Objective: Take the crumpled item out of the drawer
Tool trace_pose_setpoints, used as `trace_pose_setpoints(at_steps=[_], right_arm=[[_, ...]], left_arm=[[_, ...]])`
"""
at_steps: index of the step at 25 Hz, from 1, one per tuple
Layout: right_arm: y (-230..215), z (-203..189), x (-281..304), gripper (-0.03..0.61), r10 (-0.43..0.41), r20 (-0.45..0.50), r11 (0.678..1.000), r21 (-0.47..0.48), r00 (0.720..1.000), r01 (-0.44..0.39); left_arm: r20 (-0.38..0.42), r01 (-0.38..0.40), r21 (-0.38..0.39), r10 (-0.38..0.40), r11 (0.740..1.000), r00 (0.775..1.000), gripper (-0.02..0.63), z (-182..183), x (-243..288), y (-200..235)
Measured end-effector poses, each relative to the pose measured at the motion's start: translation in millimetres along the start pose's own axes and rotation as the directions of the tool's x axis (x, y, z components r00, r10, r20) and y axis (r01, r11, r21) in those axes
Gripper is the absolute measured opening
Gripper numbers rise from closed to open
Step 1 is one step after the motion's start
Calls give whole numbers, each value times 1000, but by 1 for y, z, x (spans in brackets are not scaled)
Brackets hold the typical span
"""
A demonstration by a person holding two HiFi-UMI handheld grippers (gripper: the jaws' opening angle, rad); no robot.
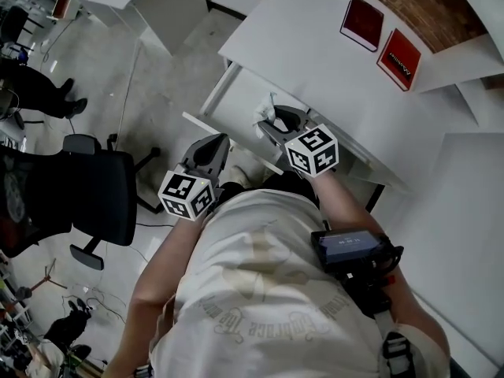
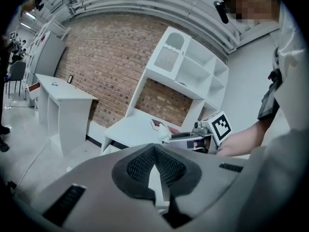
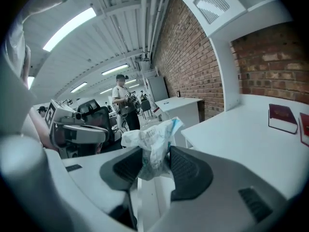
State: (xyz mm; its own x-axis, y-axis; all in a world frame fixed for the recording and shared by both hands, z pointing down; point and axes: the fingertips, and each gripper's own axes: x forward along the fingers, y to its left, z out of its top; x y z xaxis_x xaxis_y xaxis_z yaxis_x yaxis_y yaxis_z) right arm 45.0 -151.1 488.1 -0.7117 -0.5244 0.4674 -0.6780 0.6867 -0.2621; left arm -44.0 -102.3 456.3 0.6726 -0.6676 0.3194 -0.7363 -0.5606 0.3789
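A red brick wall point(image 2: 111, 57) backs a white desk point(image 1: 315, 61) topped by a white shelf unit point(image 2: 188, 66), and two dark red books point(image 1: 361, 22) lie on the desktop near the wall. The floor point(image 1: 157, 77) is pale and glossy, with a black office chair point(image 1: 94, 195) standing on it. Long strip lights point(image 3: 70, 28) run along the ribbed ceiling, and a second white desk point(image 2: 63, 98) stands further along the brick wall.

Left tongs point(image 1: 211, 150), right tongs point(image 1: 277, 121) side by side ahead of person point(image 1: 268, 290). Right tongs at white desk point(image 1: 315, 61) edge, pale crumpled item point(image 1: 270, 113) at tips. Two red books point(image 1: 361, 23) on desk. Black office chair point(image 1: 87, 195) at left.
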Motion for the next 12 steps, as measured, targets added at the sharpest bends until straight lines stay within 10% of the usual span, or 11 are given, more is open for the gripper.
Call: trace_pose_setpoints(at_steps=[12], right_arm=[[7, 12, -36, 187, -16, 87, 1000, 7, 996, 15]], left_arm=[[11, 46, 48, -47, 998, 999, 20, 15, 5, -17]])
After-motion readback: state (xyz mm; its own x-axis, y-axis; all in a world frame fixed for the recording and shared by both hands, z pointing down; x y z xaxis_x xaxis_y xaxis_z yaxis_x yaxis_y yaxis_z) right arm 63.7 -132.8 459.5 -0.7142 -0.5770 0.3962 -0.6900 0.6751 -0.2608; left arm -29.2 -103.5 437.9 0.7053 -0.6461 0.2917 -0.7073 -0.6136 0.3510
